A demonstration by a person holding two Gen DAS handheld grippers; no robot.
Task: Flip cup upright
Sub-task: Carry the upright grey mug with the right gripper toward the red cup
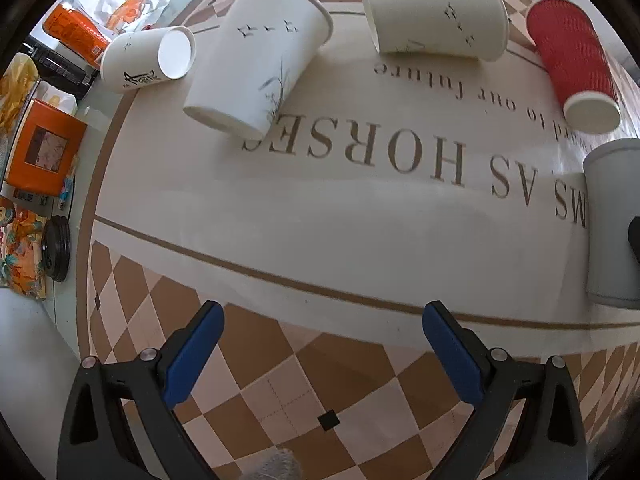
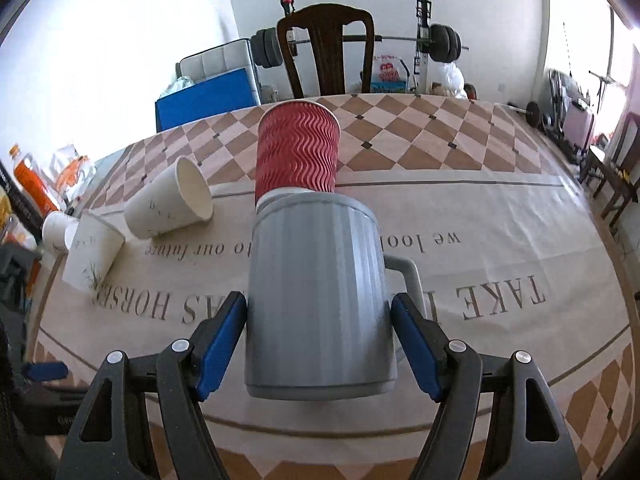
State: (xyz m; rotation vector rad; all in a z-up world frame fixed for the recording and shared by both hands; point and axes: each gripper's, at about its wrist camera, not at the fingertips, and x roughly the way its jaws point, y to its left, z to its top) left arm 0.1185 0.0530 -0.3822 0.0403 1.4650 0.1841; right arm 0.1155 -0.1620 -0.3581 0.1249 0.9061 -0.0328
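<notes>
A grey ribbed mug (image 2: pixel 320 300) with a handle on its right lies on its side on the tablecloth, base toward the camera, and shows at the right edge of the left wrist view (image 1: pixel 612 220). My right gripper (image 2: pixel 318 336) straddles it, blue pads close to or touching its sides; a firm grip cannot be told. A red ripple paper cup (image 2: pixel 298 152) lies just behind it, and shows in the left wrist view (image 1: pixel 572 64). My left gripper (image 1: pixel 322 340) is open and empty above the near checkered border.
Three white paper cups lie on their sides: a small one (image 1: pixel 148 58), a tall one (image 1: pixel 260 64) and a wide one (image 1: pixel 436 20). Orange boxes and packets (image 1: pixel 44 144) crowd the left table edge. A wooden chair (image 2: pixel 326 52) stands behind the table.
</notes>
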